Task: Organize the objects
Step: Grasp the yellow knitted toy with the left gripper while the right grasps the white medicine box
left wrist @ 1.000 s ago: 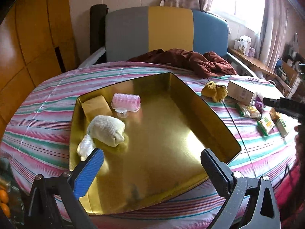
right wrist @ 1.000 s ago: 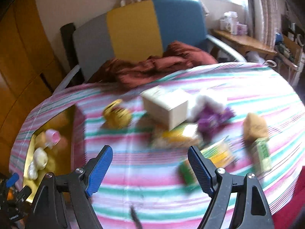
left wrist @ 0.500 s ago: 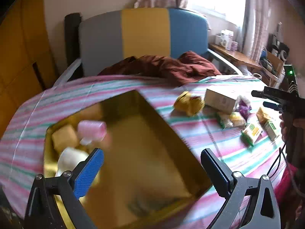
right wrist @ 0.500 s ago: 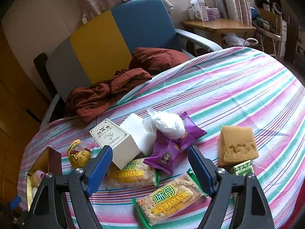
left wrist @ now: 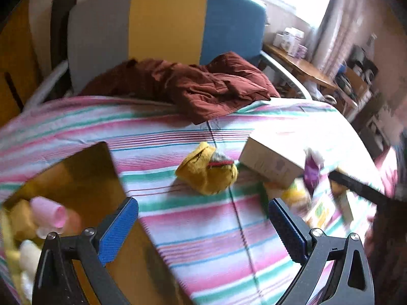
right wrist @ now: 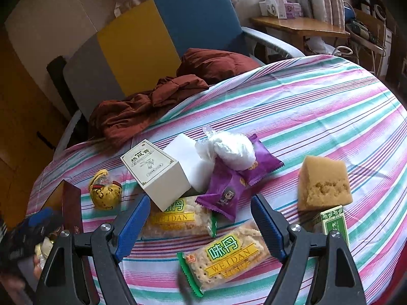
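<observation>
My right gripper point(right wrist: 201, 204) is open and empty, hovering over two Weidan cracker packs point(right wrist: 183, 218) point(right wrist: 226, 256) and purple snack packets point(right wrist: 226, 193). Behind them lie a cream printed box point(right wrist: 157, 172), a white bag point(right wrist: 234, 150), a tan sponge point(right wrist: 323, 183) and a green box point(right wrist: 333, 223). My left gripper point(left wrist: 201, 211) is open and empty above the striped cloth, just right of the gold tray point(left wrist: 84, 178). The tray holds a pink roller point(left wrist: 48, 214) and pale items. A yellow pouch point(left wrist: 208, 172) lies ahead of the left fingers.
A maroon jacket point(left wrist: 211, 86) spills over the table's far edge from a grey, yellow and blue chair point(left wrist: 165, 23). A wooden side shelf point(right wrist: 300, 26) with small boxes stands at the back right. The left gripper point(right wrist: 33, 226) shows blurred by the tray corner point(right wrist: 72, 203).
The left gripper swung right, from over the tray to the cloth near the yellow pouch. The right gripper closed in on the snack pile, then held still. Both stayed open.
</observation>
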{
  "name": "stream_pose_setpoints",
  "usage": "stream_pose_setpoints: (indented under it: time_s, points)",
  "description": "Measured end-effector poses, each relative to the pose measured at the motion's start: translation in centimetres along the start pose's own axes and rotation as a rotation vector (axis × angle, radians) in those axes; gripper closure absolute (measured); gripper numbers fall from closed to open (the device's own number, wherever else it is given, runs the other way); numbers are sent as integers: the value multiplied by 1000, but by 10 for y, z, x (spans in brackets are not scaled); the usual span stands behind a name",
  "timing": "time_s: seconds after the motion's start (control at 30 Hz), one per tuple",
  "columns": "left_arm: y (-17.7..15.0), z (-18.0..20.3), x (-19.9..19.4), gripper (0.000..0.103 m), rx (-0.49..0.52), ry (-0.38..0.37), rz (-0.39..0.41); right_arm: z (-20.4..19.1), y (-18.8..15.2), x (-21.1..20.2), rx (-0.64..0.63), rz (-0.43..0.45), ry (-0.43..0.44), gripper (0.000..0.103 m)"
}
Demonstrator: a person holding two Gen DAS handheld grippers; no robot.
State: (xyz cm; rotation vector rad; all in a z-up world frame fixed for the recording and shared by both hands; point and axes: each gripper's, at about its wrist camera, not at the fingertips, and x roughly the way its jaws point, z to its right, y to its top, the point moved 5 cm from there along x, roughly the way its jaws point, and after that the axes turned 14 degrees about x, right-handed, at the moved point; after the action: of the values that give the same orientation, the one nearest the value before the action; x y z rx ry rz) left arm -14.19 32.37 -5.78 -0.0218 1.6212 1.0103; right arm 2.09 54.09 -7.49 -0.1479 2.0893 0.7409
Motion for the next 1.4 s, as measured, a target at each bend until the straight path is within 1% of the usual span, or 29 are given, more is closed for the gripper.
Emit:
stream_pose_setpoints:
  time_s: [0.07,0.13,0.3,0.43,0.5,0.53,0.57,0.6,0.63,0.67,0.73,0.8,0.87,0.93,1.0,1.07,1.13,1.23,1.37,1.4]
  points:
    - [9,-3,15,1,-34,-9,-21,-1,-1,1,-4,-7,1,20]
    - [18,-8,34,1,-66,6,-45,-2,-2,1,-12,-10,1,20]
    - [27,-15,70,0,-143,-6,-96,-5,-4,3,-27,-20,4,20]
    - [26,-16,91,1,-160,8,-138,-4,-4,4,-27,-27,2,20]
    - [27,-10,94,3,-117,40,-127,-3,-5,4,-27,-27,-3,20]
    - [28,-7,94,13,-97,55,-117,-3,-5,5,-26,-28,-8,20]
    - [29,-2,95,26,-69,37,-108,-2,-5,5,-24,-29,-11,20]
    - [28,1,97,46,-51,25,-121,-1,-5,6,-18,-32,-14,20]
    - [25,5,101,46,-23,29,-142,-1,-5,5,-13,-33,-14,20]
    - [24,7,101,47,-13,22,-138,-2,-6,3,-13,-30,-13,20]
    - [24,11,96,54,10,6,-115,-5,-6,1,-25,-32,-9,20]
    - [24,13,88,57,31,-13,-97,-15,-5,2,-70,-41,-2,20]
    - [22,15,79,58,52,-21,-76,-30,-1,6,-154,-56,-3,20]
    - [20,18,62,58,98,-20,-27,-49,4,14,-262,-60,-6,20]
    - [17,19,47,60,127,-34,5,-67,7,28,-358,-87,-12,19]
    - [14,20,34,61,132,-55,27,-84,8,44,-444,-126,-18,19]
    - [11,18,22,61,122,-76,47,-97,7,62,-522,-160,-51,19]
    - [2,10,5,61,91,-96,67,-104,8,87,-566,-183,-109,19]
    - [-13,2,-13,61,63,-102,79,-102,7,111,-564,-222,-144,19]
    - [-17,-1,-18,61,57,-103,80,-100,5,114,-560,-229,-147,24]
